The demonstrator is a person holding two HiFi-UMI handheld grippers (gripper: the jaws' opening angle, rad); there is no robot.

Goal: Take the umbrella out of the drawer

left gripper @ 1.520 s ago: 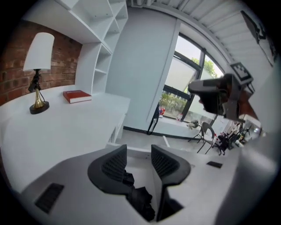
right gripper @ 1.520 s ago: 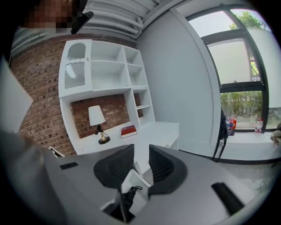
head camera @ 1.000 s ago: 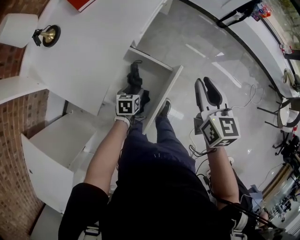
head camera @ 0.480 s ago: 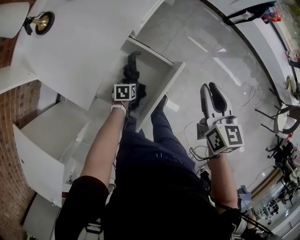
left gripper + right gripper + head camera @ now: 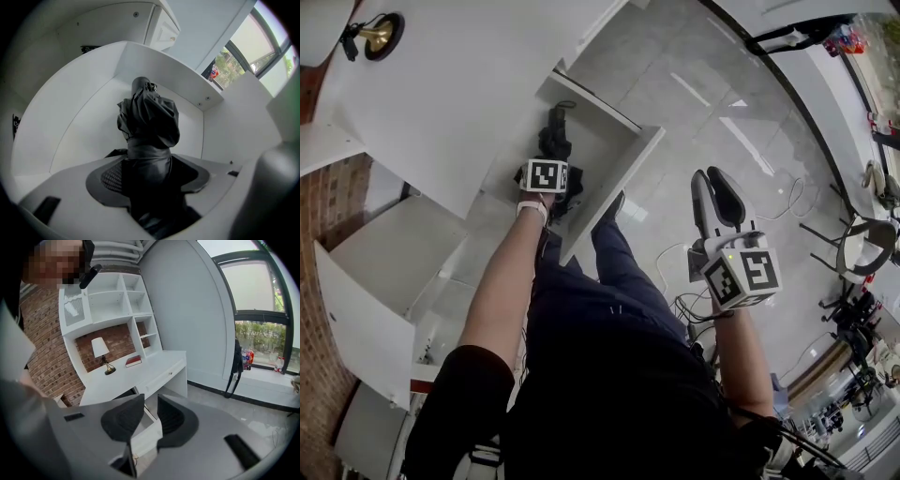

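Observation:
A black folded umbrella (image 5: 557, 139) lies in the open white drawer (image 5: 617, 187) under the desk. My left gripper (image 5: 554, 159) points steeply down into the drawer over it. In the left gripper view the umbrella (image 5: 150, 119) fills the gap between the pads of the left gripper (image 5: 147, 174); the jaws stand wide and have just been closing a little around it. My right gripper (image 5: 714, 180) hangs above the floor to the right of the drawer. Seen in its own view, the right gripper (image 5: 150, 401) has a narrow gap with nothing in it, and its jaws have just been closing.
The white desk (image 5: 441, 84) carries a brass lamp (image 5: 377, 33); the right gripper view also has the lamp (image 5: 101, 350) and a red book (image 5: 133, 361). The person's legs (image 5: 600, 281) stand against the drawer front. Cables (image 5: 787, 202) lie on the tiled floor.
My left hand has sunk into the drawer, bringing the gripper down around the umbrella. The right gripper has dropped slightly and its gap has narrowed.

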